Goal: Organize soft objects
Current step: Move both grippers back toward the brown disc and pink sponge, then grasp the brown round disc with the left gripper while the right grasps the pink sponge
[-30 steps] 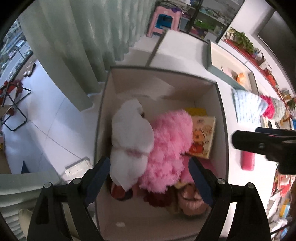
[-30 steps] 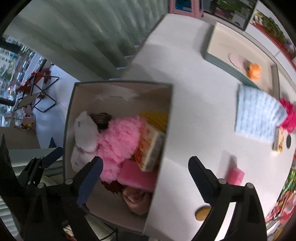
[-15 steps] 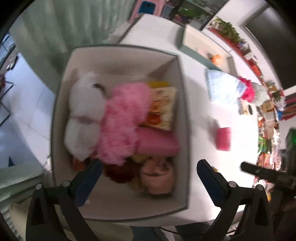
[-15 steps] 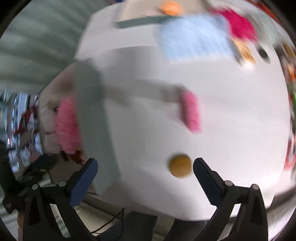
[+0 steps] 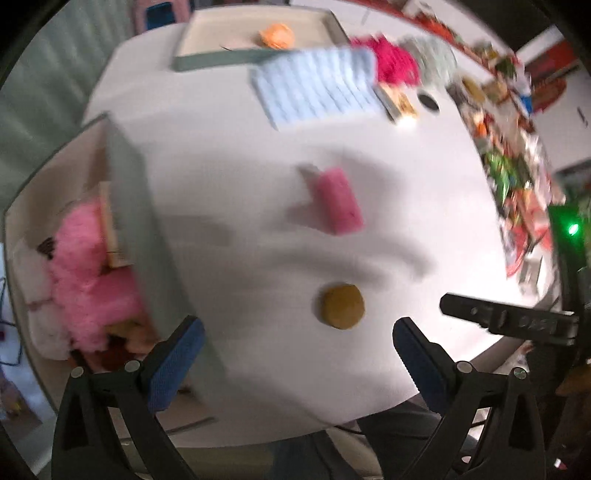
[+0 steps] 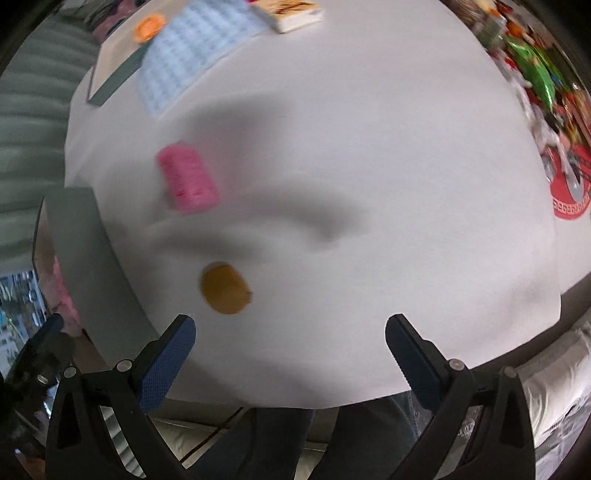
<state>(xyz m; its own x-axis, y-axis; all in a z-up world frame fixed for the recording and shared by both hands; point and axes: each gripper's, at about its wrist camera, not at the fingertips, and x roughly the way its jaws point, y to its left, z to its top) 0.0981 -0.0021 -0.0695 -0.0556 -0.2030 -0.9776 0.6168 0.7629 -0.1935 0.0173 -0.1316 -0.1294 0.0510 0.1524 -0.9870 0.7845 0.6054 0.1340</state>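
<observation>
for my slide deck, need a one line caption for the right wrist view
Open right gripper above a white table, a round brown object and a pink block lying ahead.

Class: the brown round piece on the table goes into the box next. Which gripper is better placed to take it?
Probably left. The brown round piece lies between the open left gripper fingers, box beside it; it sits off-centre from the open right gripper.

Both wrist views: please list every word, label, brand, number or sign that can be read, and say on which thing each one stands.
None can be read in either view.
Right gripper: raised lettering on its black body in the left wrist view, too blurred to read.
Printed box: a picture on its cover, text too small and blurred.
Packets at the table's far edge: print too blurred.
Red mat: a border pattern only, no letters.
</observation>
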